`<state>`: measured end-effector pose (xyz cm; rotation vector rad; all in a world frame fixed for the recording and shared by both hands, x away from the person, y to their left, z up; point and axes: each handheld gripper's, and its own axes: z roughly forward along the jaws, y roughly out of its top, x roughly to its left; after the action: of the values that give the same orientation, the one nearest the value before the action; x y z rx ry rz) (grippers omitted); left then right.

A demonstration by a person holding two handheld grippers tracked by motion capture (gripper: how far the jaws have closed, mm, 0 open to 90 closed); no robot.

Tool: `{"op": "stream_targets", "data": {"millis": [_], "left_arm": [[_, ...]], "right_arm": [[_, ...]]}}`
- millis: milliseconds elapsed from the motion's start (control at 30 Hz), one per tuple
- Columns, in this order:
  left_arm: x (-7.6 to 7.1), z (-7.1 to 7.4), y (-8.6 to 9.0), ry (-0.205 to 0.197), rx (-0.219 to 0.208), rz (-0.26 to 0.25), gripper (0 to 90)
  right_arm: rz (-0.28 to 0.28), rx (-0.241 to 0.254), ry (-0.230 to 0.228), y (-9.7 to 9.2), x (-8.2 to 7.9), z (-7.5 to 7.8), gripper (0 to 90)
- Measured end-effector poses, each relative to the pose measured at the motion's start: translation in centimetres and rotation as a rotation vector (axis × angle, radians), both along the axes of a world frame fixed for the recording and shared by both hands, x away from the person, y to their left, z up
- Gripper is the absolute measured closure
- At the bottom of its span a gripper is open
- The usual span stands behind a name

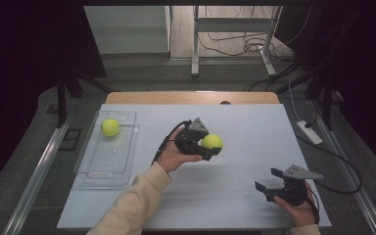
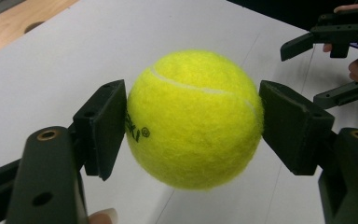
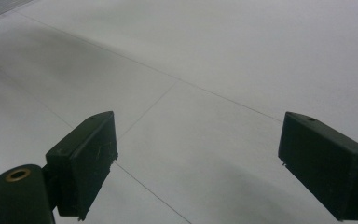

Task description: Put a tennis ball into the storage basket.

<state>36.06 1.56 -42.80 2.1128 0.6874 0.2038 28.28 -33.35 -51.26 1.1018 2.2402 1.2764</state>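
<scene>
Ball [image 2: 195,119], yellow and fuzzy, sits pinched between both pads of the left claw [image 1: 210,145], lifted clear of the white worktop [image 1: 245,122] near its middle. In the left gripper view the pads press the ball's two sides, with black print showing by one pad. A second ball [image 1: 110,127] lies in the far end of the clear tray [image 1: 94,171] at the worktop's left edge. The right claw [image 1: 268,182] rests low near the front right corner, spread wide with nothing between its pads.
</scene>
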Motion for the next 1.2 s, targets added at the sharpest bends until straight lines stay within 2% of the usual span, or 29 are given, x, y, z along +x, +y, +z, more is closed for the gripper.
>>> {"op": "stream_targets", "data": {"millis": [1200], "left_arm": [[-0.2,1.4,4.4,-0.037,-0.034,0.090,27.8]], "right_arm": [[0.001,-0.002,0.000,0.1,0.0,-0.1,11.9]]}}
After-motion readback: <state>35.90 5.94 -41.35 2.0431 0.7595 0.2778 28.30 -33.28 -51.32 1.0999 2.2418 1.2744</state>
